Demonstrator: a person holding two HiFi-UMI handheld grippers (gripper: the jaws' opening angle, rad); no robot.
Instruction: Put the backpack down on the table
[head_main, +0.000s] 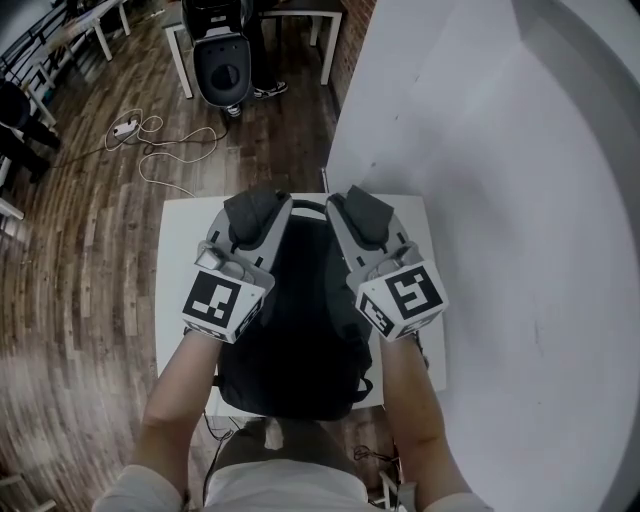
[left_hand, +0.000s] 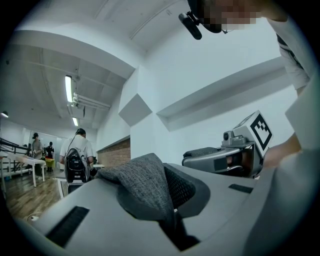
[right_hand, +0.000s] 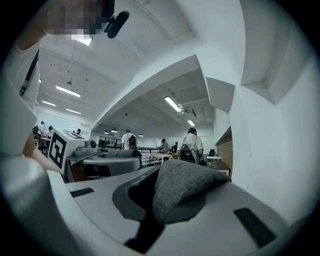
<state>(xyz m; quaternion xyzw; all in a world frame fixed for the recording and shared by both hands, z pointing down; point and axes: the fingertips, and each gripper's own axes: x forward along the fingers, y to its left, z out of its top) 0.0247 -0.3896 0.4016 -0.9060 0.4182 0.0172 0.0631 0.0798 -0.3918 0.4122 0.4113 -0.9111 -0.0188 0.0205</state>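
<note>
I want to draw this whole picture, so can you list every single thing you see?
backpack: one, black, over the table, between the grippers.
shoulder straps: two, grey, one pinched in each hand-held gripper.
table: one, white, under the backpack.
cable: one, white, on the floor, upper left.
floor: brown wood, left side.
wall: white, right side.
people: several, far off, some wearing backpacks.
hand-held grippers: two, grey with black-and-white marker cubes, both shut on the straps.
forearms: two, bare, bottom edge.

Both the left gripper (head_main: 252, 218) and the right gripper (head_main: 362, 215) have light grey moulded bodies; each carries a white cube (head_main: 222, 300) printed with black square markers. The person wears a pale short-sleeved top (head_main: 300, 490).
</note>
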